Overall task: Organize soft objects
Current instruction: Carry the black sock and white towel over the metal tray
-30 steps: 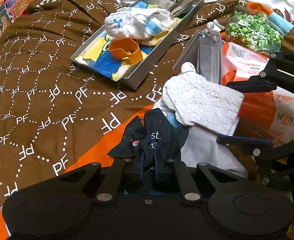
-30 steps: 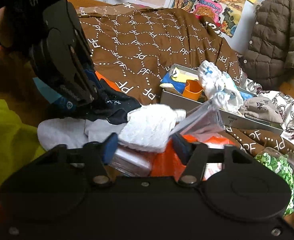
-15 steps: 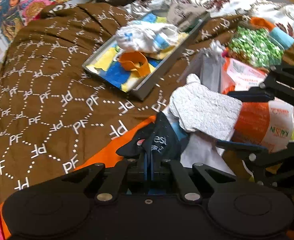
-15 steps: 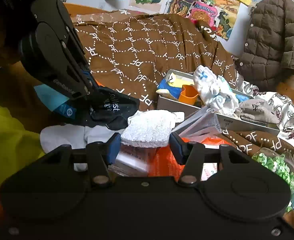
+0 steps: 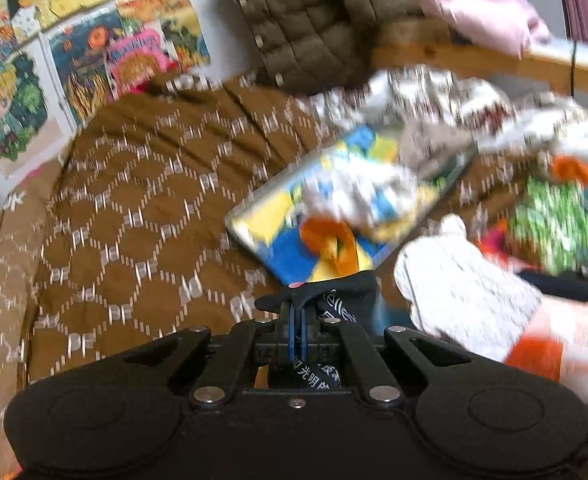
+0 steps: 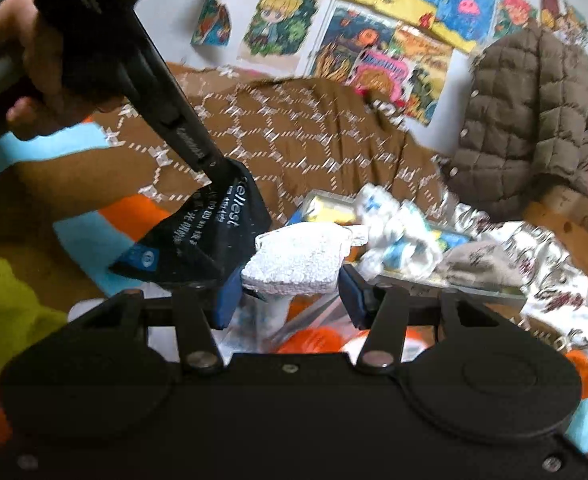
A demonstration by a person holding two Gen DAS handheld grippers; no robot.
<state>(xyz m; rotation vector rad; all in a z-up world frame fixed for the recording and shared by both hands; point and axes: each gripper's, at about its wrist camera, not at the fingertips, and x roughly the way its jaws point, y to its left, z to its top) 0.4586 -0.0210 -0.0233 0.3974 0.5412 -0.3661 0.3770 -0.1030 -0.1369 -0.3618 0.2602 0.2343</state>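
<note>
Much of the left wrist view is smeared by blur, so the tray [image 5: 254, 216] and its contents are hard to read. A black cloth [image 5: 334, 300] is clamped between the closed fingers of the left gripper [image 5: 296, 312], held above the brown blanket [image 5: 134, 208]. Only in the right wrist view is the cloth's hang seen, pointing down and leftward. The right gripper [image 6: 290, 296] is spread wide, a white towel [image 6: 298, 260] lying between its fingers.
</note>
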